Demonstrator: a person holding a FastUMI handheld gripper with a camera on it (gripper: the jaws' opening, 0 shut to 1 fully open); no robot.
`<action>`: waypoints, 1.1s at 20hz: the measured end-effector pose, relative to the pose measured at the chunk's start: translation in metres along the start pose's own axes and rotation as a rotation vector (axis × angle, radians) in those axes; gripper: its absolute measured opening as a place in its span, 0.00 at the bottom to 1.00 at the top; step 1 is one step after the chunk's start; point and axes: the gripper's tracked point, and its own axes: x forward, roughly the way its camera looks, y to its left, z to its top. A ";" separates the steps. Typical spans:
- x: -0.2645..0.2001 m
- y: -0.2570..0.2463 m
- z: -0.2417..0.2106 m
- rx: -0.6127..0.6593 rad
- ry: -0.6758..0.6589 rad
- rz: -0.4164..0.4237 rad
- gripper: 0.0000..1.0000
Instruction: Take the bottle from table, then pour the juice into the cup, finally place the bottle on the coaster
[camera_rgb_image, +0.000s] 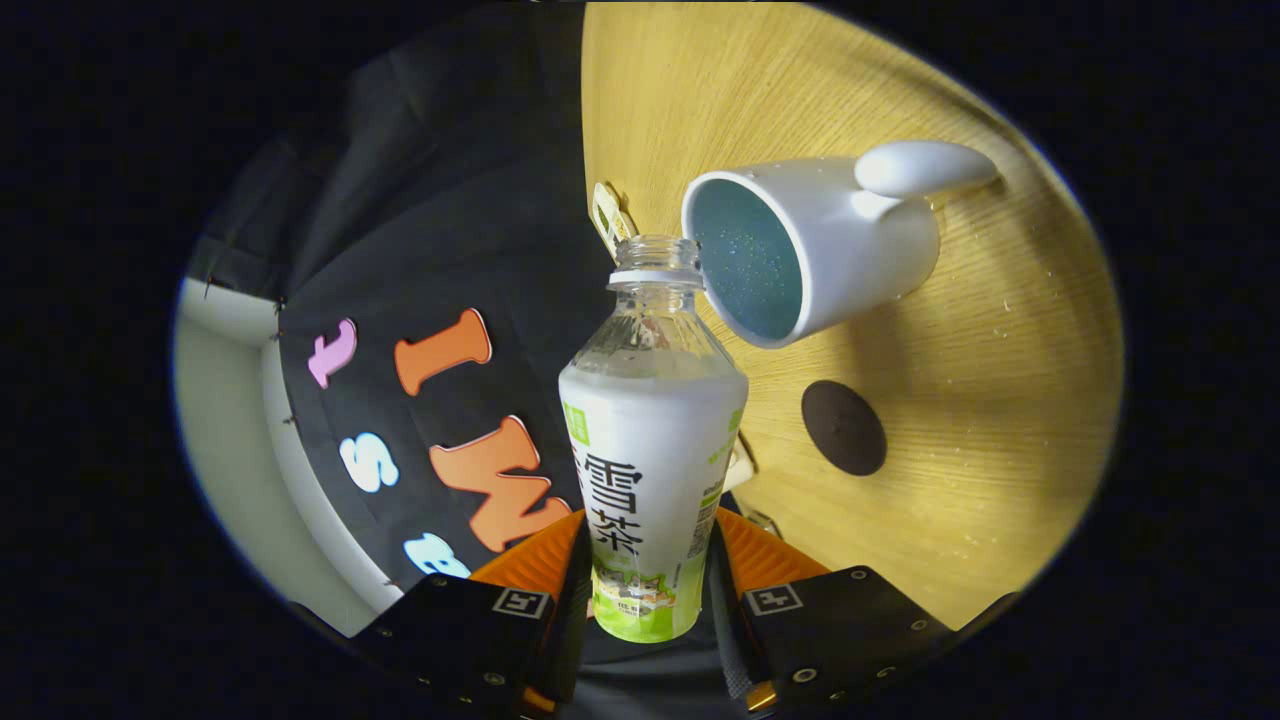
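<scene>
My gripper is shut on a clear plastic bottle with a white and green label; both fingers press on its lower body. The bottle is uncapped and its open neck sits right at the rim of a white mug with a blue inside. The whole view is rolled, so the bottle is tipped toward the mug's mouth. A dark round coaster lies on the wooden table, beside the bottle's shoulder and on the near side of the mug.
The black cloth wall runs along the table's far edge behind the bottle. A small pale tag-like object stands at the table edge near the bottle's neck. The mug's handle points away from the bottle.
</scene>
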 end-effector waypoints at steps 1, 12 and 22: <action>0.001 -0.003 0.002 -0.053 -0.006 0.008 0.56; 0.011 -0.008 -0.006 -0.912 -0.046 0.106 0.56; 0.020 0.038 -0.030 -1.501 -0.207 0.262 0.56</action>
